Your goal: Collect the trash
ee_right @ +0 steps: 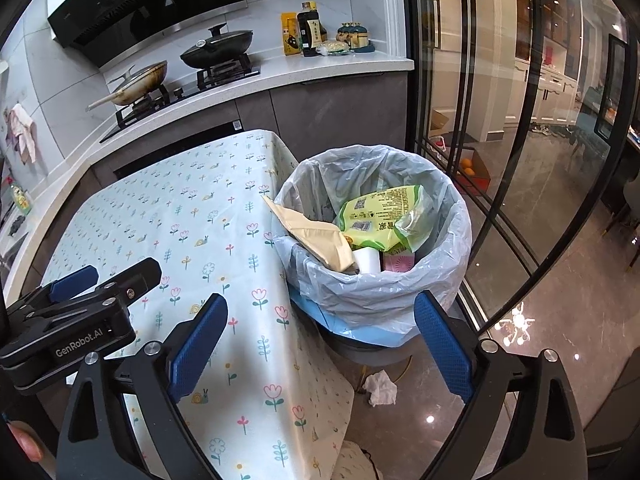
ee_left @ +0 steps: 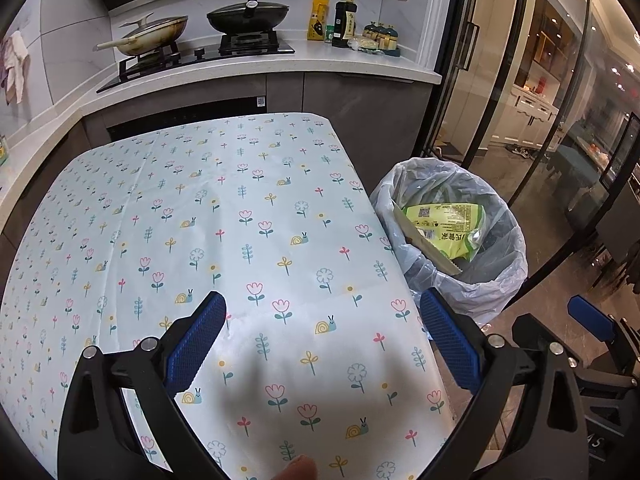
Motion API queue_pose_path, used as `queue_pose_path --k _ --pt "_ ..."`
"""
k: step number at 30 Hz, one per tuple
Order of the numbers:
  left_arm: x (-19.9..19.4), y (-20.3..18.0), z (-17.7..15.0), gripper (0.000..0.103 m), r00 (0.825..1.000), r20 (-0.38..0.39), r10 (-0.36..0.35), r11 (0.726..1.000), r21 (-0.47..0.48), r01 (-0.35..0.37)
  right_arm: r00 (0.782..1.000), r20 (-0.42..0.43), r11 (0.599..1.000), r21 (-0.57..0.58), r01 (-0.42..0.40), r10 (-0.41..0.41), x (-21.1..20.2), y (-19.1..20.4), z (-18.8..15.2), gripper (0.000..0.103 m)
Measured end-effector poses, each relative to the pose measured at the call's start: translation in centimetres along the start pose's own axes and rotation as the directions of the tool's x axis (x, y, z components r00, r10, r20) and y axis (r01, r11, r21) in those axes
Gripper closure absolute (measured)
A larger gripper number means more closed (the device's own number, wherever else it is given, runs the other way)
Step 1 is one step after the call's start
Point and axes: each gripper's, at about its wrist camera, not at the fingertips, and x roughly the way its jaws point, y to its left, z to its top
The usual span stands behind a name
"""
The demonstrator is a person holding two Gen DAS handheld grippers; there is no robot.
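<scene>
A trash bin (ee_right: 376,292) lined with a clear plastic bag stands on the floor right of the table; it also shows in the left wrist view (ee_left: 492,280). Inside lie a green snack bag (ee_right: 380,216), a tan paper bag (ee_right: 316,236), a white cup (ee_right: 367,261) and a pink box (ee_right: 398,263). A crumpled white tissue (ee_right: 380,388) lies on the floor by the bin's base. My left gripper (ee_left: 322,344) is open and empty over the floral tablecloth (ee_left: 240,240). My right gripper (ee_right: 320,344) is open and empty, above the table's right edge, near the bin.
A kitchen counter (ee_left: 320,64) behind the table carries a stove with two pans (ee_left: 248,16) and bottles (ee_left: 344,20). Glass sliding doors (ee_right: 500,140) stand on the right. The left gripper's body (ee_right: 72,328) shows at the right wrist view's lower left.
</scene>
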Motion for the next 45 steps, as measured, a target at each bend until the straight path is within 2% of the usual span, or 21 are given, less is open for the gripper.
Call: queue_pose_path --k 16,45 --pt "0.0 -0.5 -0.2 0.010 0.999 0.019 0.032 0.999 0.022 -0.032 1.000 -0.006 1.000 -0.005 0.001 -0.001 0.3 -0.2 -0.1 0.013" --pt "0.5 -1.1 -0.9 0.010 0.999 -0.019 0.035 0.999 0.011 -0.035 1.000 -0.011 1.000 -0.015 0.018 -0.018 0.5 -0.6 -0.5 0.013"
